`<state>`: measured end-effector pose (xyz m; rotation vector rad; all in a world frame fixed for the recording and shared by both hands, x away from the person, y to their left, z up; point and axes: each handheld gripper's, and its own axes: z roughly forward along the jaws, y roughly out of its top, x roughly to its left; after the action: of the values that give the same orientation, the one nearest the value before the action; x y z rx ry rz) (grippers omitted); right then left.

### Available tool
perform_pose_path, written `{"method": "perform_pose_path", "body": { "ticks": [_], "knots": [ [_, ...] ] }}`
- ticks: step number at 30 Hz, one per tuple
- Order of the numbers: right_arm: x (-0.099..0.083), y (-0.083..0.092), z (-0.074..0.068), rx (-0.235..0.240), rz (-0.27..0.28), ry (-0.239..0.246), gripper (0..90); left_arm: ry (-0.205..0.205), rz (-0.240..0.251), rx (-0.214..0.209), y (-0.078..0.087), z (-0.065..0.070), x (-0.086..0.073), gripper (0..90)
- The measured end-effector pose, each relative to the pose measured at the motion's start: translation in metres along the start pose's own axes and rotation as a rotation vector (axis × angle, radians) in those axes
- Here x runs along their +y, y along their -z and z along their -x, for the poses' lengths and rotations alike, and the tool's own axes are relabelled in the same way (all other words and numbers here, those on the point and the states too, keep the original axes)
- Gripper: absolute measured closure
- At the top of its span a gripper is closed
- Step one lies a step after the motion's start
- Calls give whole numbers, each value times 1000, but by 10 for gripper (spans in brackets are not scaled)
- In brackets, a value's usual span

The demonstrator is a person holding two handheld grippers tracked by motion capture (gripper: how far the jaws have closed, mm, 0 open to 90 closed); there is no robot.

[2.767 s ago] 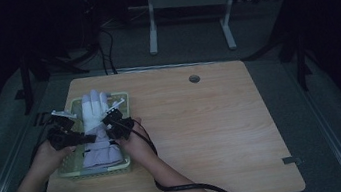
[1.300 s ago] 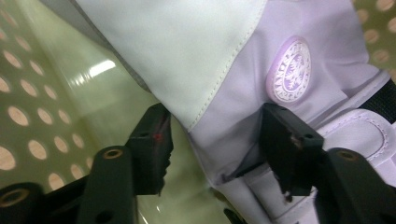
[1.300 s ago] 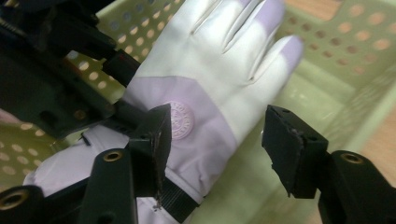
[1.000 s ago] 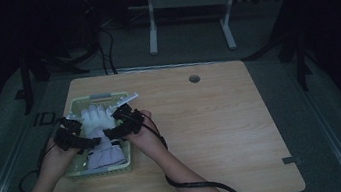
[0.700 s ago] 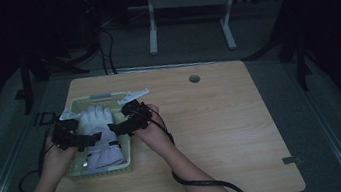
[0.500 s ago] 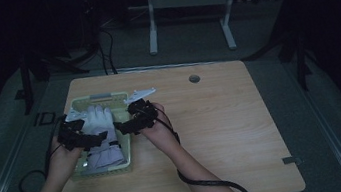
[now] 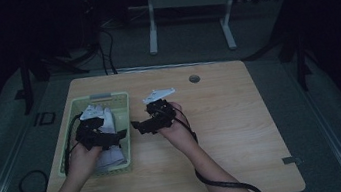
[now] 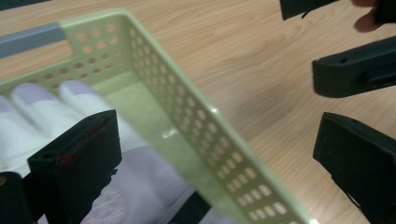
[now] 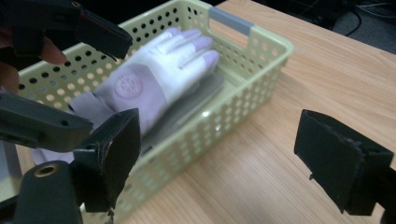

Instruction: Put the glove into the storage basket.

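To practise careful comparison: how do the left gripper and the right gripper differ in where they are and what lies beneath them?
The left gripper is over the green basket, above the white glove; the right gripper is outside the basket, over the bare wooden table. The left gripper's jaws straddle the basket wall; the right gripper's jaws straddle nothing. Both stand open, empty.

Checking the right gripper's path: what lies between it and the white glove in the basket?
In the right gripper view, the perforated side wall of the pale green basket stands between the right gripper and the white glove.
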<state>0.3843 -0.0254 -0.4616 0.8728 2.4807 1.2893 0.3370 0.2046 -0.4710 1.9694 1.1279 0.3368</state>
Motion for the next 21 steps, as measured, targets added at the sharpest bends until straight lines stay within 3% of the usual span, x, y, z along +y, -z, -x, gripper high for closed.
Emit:
{"method": "perform_pose_path", "body": {
  "ticks": [7, 13, 17, 21],
  "knots": [
    [-12, 16, 13, -14, 1, -17, 147, -19, 11, -10, -5, 19, 6, 13],
    [-26, 29, 26, -26, -1, -26, 147, -5, 23, -45, -13, 34, 9, 13],
    [-34, 37, 32, -27, -3, -37, 147, -33, 16, -53, -21, 48, 9, 13],
    [-43, 46, 38, -39, -3, -41, 147, -43, 16, -89, -29, 61, 10, 13]
  ]
}}
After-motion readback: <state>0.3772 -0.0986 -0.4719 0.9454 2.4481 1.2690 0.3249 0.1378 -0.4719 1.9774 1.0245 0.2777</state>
